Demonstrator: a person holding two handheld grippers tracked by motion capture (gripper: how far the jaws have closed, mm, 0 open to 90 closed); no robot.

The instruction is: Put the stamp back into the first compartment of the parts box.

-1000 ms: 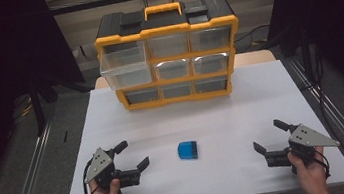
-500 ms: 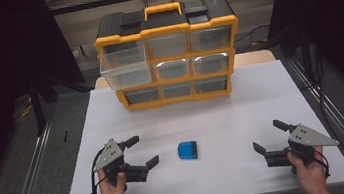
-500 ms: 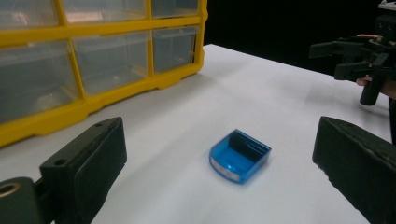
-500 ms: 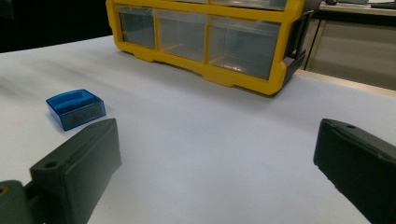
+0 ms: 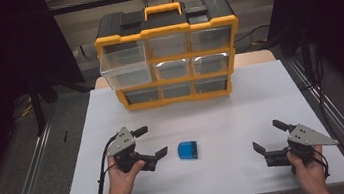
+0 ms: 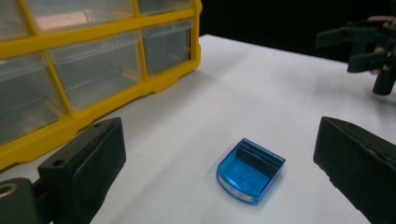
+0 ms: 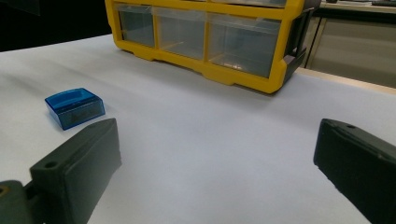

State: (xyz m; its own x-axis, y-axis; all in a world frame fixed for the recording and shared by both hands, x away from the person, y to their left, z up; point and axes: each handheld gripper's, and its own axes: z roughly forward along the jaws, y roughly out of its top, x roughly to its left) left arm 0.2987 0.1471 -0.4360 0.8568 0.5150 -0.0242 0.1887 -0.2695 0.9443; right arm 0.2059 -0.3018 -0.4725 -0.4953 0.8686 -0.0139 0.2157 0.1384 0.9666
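My left gripper (image 5: 148,143) sits low over the white desk (image 5: 223,115) with its fingers (image 6: 84,158) spread wide apart, holding nothing. Just ahead of them, in the gap they frame, lies the small blue box (image 5: 187,150) — flat on the desk, near my left gripper but not touching it. In the left gripper view the blue box (image 6: 251,170) shows an open hollow on top, with a pale strip along its near edge.

My right gripper (image 5: 272,136) is well apart from the box, over at the right side of the desk, its fingers (image 7: 79,161) also spread and empty. From the right gripper view the blue box (image 7: 74,107) lies off to the left, beyond the left finger, resting flat.

At the far side of the desk stands the yellow drawer cabinet (image 5: 169,52) — three rows of clear drawers under a black top with a yellow handle (image 5: 162,10). Its upper-left drawer (image 5: 125,65) sticks out further than the others. The box lies well in front of the cabinet, roughly below its middle column.
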